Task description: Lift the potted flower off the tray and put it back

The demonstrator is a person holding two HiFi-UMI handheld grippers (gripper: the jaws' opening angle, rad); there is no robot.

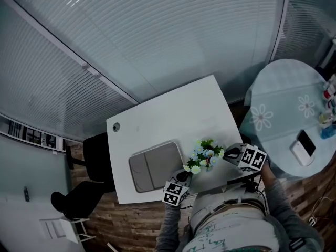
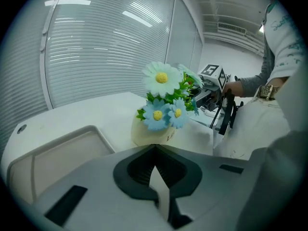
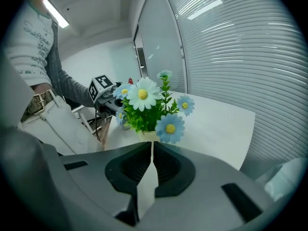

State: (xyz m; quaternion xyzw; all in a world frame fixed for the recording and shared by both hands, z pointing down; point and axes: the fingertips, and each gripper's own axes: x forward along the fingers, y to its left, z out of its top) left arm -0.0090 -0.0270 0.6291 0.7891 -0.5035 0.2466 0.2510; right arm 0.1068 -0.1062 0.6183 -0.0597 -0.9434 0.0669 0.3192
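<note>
Looking down in head view: potted flower point(image 1: 205, 154) stands on white worktop point(image 1: 157, 109), off the tray point(image 1: 156, 166), just to its right; left gripper point(image 1: 185, 176) and right gripper point(image 1: 227, 154) flank it; left gripper view: clenched, empty, pot just ahead; right gripper view: clenched, empty, blooms just ahead.

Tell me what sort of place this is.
Probably an office or small meeting room. Slatted blinds cover the glass walls, a white desk stands in the middle, and a black chair sits beside it.
</note>
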